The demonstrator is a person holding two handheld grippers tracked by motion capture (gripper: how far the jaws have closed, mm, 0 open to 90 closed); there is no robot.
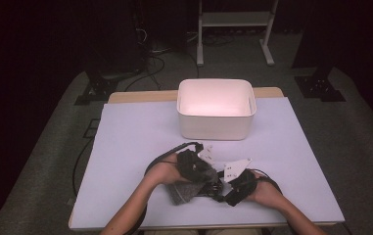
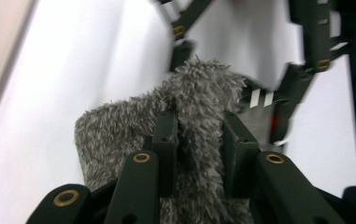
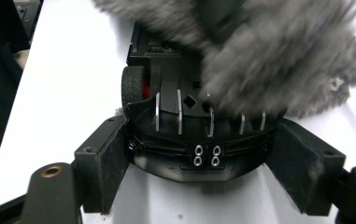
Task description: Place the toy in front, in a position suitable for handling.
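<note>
Left claw (image 2: 199, 140) pinches a shaggy grey fleece cloth (image 2: 199, 93); right claw (image 3: 203, 163) clamps a black toy car (image 3: 185, 126).

Left jaws stand nearly closed on a fold of cloth; right jaws, set wide, press both flanks of the car's rear. Cloth drapes over the car on the white counter (image 1: 125, 147), near its front edge, well short of the white plastic tub (image 1: 217, 110). No legible writing or brand is visible.

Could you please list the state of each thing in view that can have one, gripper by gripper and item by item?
left gripper: shut on the grey fluffy cloth.
right gripper: closed on the black toy car, held by its end.
grey fluffy cloth: draped over the car.
white bin: upright, nothing visible inside.
</note>
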